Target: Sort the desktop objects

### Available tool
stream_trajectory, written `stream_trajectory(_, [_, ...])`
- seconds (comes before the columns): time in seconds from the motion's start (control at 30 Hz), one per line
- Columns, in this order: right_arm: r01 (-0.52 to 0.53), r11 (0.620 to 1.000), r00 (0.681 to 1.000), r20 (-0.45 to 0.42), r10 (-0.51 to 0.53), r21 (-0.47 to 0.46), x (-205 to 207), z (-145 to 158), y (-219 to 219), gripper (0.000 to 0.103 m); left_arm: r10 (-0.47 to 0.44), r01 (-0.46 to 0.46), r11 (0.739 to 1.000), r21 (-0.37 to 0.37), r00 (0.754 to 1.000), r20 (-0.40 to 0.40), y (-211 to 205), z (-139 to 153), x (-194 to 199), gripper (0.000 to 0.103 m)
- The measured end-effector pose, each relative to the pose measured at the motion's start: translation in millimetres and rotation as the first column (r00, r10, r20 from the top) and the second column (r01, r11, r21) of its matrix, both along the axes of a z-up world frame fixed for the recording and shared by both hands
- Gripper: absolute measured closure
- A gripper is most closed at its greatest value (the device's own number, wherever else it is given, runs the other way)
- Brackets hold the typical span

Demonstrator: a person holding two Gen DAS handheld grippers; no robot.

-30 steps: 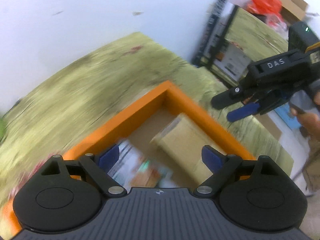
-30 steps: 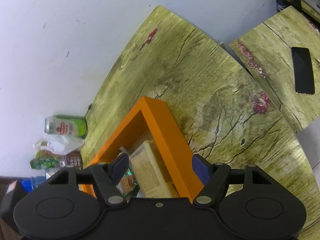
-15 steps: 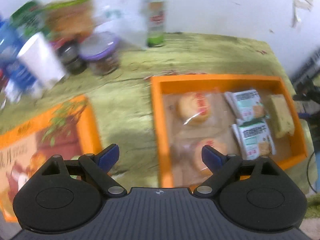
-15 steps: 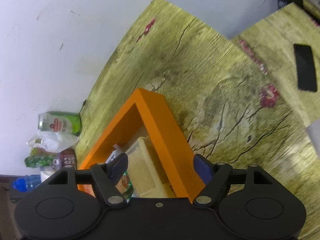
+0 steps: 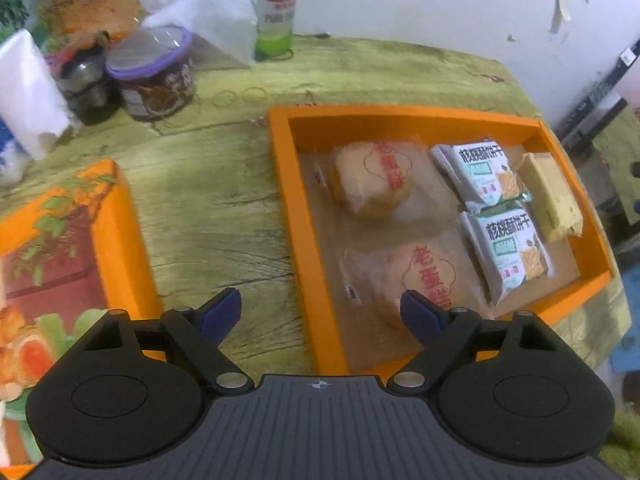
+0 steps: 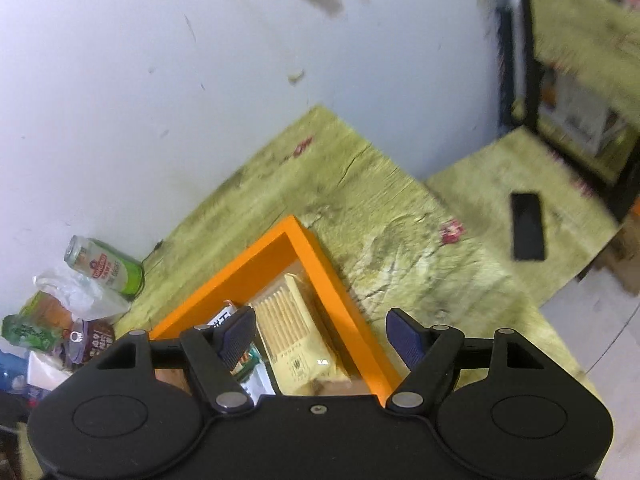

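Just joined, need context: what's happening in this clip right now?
A person with two handheld grippers is sorting snacks on a table. The orange box already holds two round pastries, two green biscuit packets and a cracker pack. The left gripper hangs over the box's edge, empty, jaws closing. The right gripper hangs above the box corner, empty, jaws opening.

Two pastries (image 5: 374, 178), two biscuit packets (image 5: 482, 172)

The two pastry wrappers (image 5: 376, 178) carry red "老蛋糕". The two biscuit packs (image 5: 480, 172) read "核桃酥饼干". The can (image 5: 276, 8) shows "PURE"; its brand is too blurred to read.
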State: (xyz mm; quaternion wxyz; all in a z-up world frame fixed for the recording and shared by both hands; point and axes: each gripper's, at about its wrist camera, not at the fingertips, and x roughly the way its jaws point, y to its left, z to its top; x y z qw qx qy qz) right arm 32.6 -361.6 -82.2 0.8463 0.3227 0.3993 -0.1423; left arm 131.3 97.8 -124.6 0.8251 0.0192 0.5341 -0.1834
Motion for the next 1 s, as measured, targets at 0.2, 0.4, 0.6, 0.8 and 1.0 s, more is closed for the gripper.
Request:
stream_trajectory(0.2, [-0.010, 0.993, 1.000, -0.025, 0.007, -0.120, -19.6, 5.6, 17.2, 0.029, -0.046, 0.046, 0.999, 0.012, 0.999, -0.014, 0.9, -19.4, 9.2, 0.027])
stream_trajectory(0.4, [-0.133, 0.966, 0.990, -0.079, 0.119, -0.220, 10.2, -12.6, 13.9, 0.035, -0.001, 0.001, 1.000, 0.017, 1.000, 0.002, 1.5, -22.9, 9.0, 0.041])
stream_trajectory(0.6, [-0.281, 0.932, 0.951, -0.199, 0.238, -0.228, 46.9, -48.3, 12.6, 0.044, 0.040, -0.039, 0.998, 0.041, 0.999, -0.024, -4.5, -34.2, 8.9, 0.048])
stream_trajectory(0.8, [-0.323, 0.933, 0.920, -0.282, 0.270, -0.161, 45.9, -74.0, 15.0, 0.056, 0.077, -0.072, 0.995, 0.065, 0.995, -0.066, -10.8, -43.8, 0.6, 0.061])
stream_trajectory(1.0, [-0.304, 0.950, 0.918, -0.289, 0.271, -0.076, 43.4, -88.5, 9.2, 0.078, 0.088, -0.080, 0.993, 0.081, 0.992, -0.095, -14.9, -51.2, -0.6, 0.073])
